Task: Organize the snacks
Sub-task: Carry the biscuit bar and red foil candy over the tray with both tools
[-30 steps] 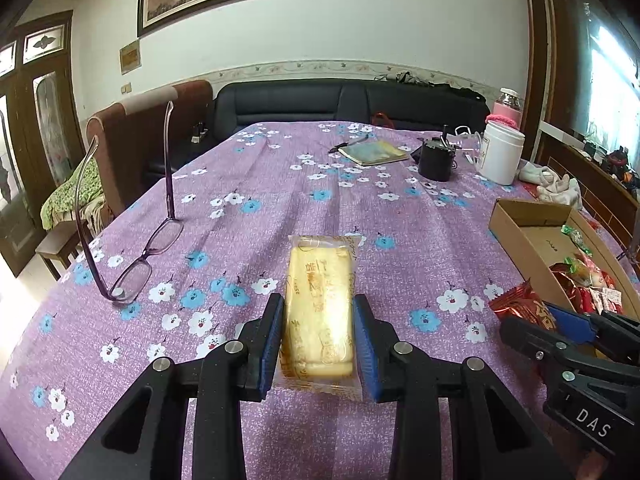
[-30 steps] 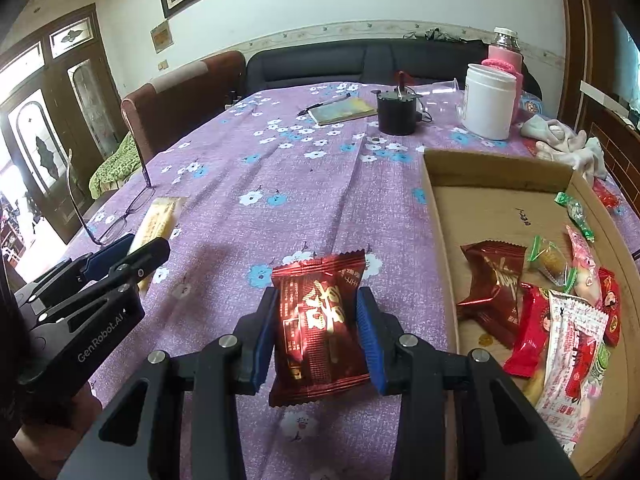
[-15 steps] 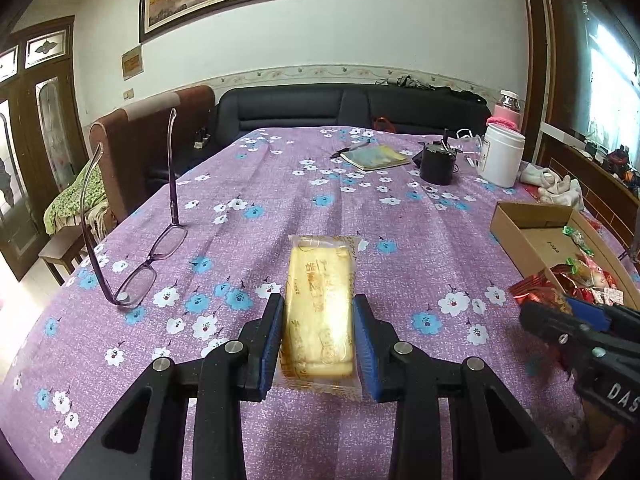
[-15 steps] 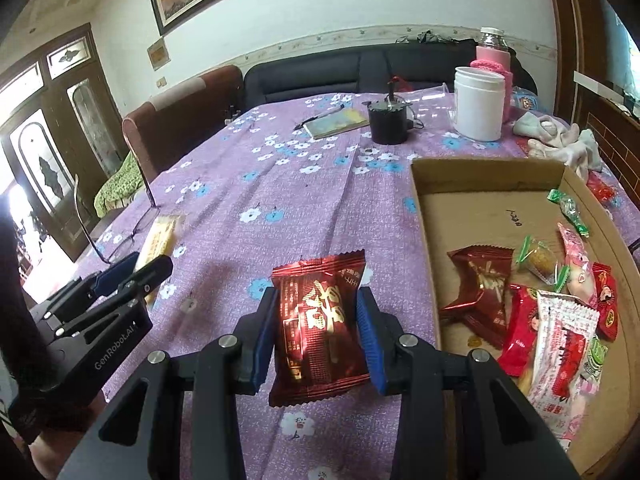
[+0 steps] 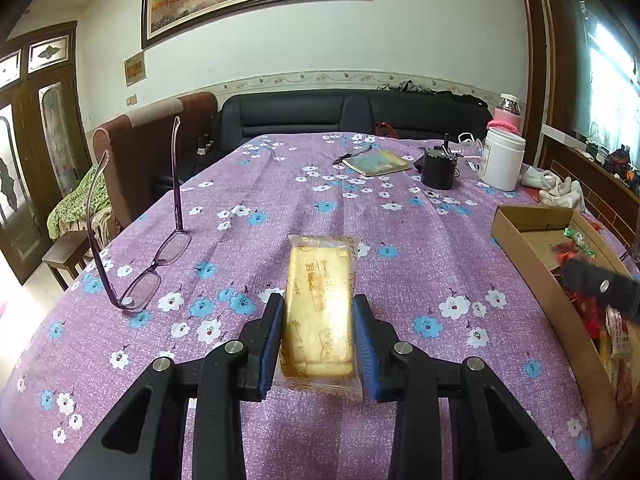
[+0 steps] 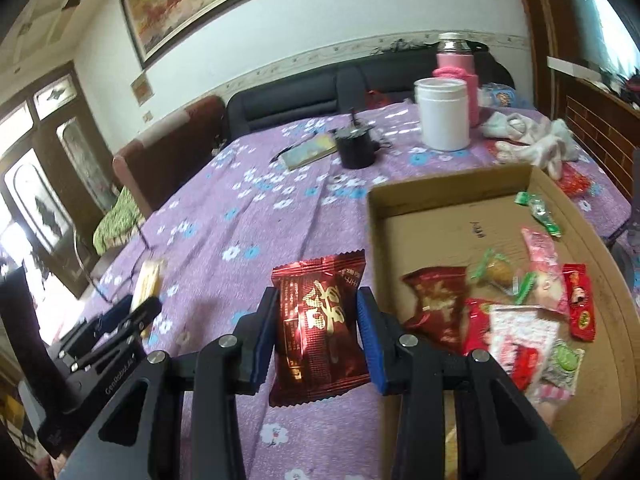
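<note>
Right gripper (image 6: 317, 336), jaws clamped on red snack packet (image 6: 318, 328), has lifted & swung twd cardboard box (image 6: 436, 194) w/ other snacks; drop-in looks next. Left gripper (image 5: 318, 340) still holds yellow cake bar (image 5: 318, 304) just above purple tablecloth (image 5: 280, 208), near glasses (image 5: 148, 272).

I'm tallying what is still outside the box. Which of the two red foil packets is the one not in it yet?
The red foil packet clamped in the right gripper, left of the cardboard box. The other red packet lies on the box floor among other snacks.
</note>
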The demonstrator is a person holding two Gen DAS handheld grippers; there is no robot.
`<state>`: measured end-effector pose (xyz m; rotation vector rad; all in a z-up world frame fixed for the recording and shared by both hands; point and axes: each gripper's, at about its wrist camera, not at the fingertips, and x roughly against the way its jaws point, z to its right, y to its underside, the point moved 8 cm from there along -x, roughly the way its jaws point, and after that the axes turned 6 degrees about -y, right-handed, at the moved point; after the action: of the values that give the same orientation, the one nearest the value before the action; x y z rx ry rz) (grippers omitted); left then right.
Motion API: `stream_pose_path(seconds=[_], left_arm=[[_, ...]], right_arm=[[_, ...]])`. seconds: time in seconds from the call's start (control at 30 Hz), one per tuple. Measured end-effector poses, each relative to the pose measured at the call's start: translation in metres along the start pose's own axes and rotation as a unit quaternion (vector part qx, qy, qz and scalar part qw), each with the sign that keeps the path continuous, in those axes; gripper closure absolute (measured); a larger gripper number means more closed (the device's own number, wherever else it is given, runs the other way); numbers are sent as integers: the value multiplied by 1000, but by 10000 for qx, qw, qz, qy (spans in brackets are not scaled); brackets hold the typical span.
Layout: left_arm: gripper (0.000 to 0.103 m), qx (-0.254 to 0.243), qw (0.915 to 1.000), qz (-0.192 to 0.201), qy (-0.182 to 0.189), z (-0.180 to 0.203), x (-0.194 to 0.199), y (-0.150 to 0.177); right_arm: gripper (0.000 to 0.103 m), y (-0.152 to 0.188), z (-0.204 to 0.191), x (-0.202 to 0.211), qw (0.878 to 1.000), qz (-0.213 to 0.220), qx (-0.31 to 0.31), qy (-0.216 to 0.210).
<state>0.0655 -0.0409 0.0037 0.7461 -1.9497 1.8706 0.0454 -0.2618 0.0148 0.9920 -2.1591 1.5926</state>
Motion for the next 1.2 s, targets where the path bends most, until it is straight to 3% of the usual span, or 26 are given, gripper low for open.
stream_pose_path(seconds=[0.37,0.6,0.9,1.2], left_arm=[[66,-14,9997,135,-197,-3,5,-2],[66,5,9996,159,-230,-3,5,-3],[67,-224,9988,18,435,34,23,-5],[67,-436,9909,89,1269,96,66,-33]], right_arm=[[65,-24,54,26,9962,383,-772,91],[65,-31,73,33,9943,502,-903,249],[65,-37,104,45,9895,596,-1263,379],[65,-39,117,52,9862,600,-1499,367]])
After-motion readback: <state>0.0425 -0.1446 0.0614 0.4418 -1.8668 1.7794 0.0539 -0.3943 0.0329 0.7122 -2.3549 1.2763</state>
